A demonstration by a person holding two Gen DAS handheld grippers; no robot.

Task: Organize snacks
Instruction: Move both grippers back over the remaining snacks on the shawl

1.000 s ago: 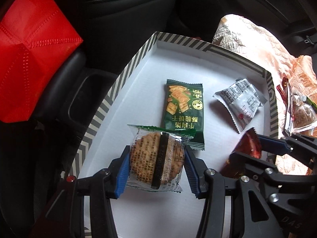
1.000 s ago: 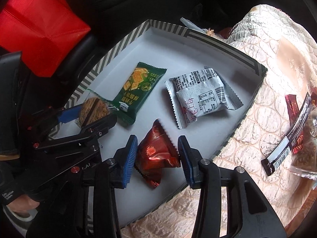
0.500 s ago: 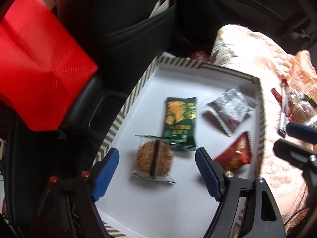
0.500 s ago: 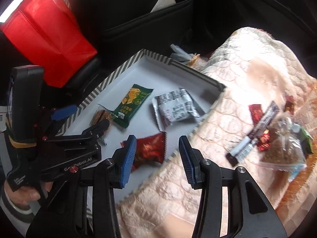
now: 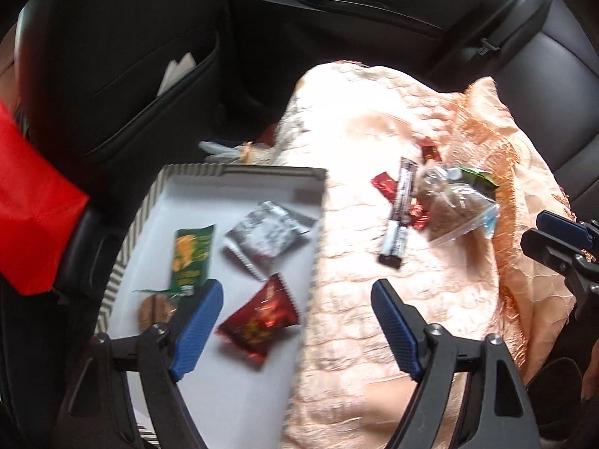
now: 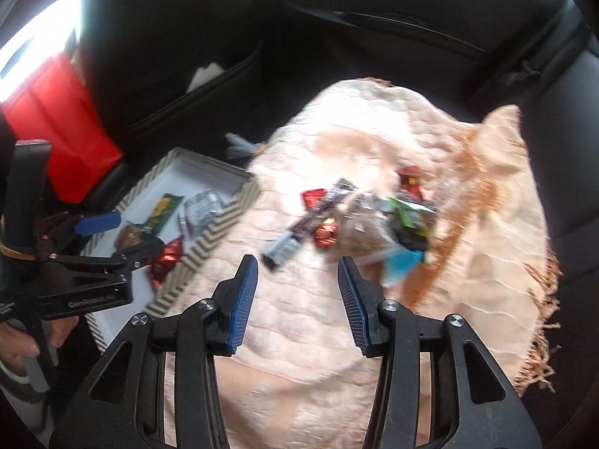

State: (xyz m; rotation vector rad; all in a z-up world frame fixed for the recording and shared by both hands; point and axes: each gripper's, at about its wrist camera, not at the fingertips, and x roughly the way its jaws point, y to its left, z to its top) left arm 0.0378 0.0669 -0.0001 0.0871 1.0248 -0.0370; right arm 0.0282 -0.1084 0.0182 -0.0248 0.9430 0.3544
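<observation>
Four snacks are lying in the striped tray point(image 5: 123, 262): a green cracker pack point(image 5: 191, 254), a silver packet point(image 5: 267, 232), a red foil packet point(image 5: 260, 320) and a round biscuit in clear wrap point(image 5: 155, 308). More are sitting heaped on the quilted cloth point(image 5: 374, 299) well to the right, among them a long dark bar point(image 5: 398, 211), a clear bag point(image 5: 456, 202) and small red candies point(image 5: 385, 185). They all look light, crinkly and slippery, and the biscuits probably crush easily, so pinching each across its flat middle seems wisest. The left gripper point(image 5: 295, 323) is hovering over the tray's right edge; its jaws have just been opening and are standing wide with nothing between them. The right gripper point(image 6: 297, 303) is pointing at the heap, jaws part open and empty. A red bag point(image 5: 30, 202) is crowding the tray's left side; the soft, rumpled cloth and the tangled pile look like the main nuisance.
</observation>
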